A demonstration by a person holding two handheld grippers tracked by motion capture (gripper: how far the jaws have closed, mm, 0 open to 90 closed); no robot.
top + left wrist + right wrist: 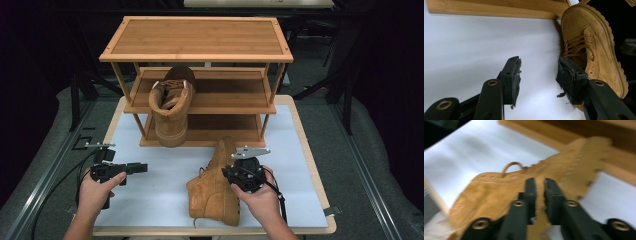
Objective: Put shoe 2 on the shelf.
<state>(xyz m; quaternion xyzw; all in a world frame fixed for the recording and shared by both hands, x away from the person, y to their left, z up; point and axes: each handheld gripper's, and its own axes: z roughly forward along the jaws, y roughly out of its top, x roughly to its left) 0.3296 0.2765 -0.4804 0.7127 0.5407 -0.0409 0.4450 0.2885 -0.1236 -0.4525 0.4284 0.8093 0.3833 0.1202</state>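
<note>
A tan suede boot (215, 185) lies on its side on the white mat, toe toward the rack. My right gripper (235, 176) sits at its ankle. In the right gripper view the two jaws (539, 187) pinch a thin edge of the boot's upper (499, 192). A matching boot (171, 105) stands on the middle shelf of the wooden rack (200, 37), heel toward me. My left gripper (142, 167) hovers over the mat at the left, open and empty (539, 75), with the lying boot (596, 50) beyond its right jaw.
The white mat (165, 185) covers a wood-edged tabletop. The three-tier bamboo rack fills the back half; its bottom board (486, 8) runs across the top of the left gripper view. Dark floor and metal rails surround the table.
</note>
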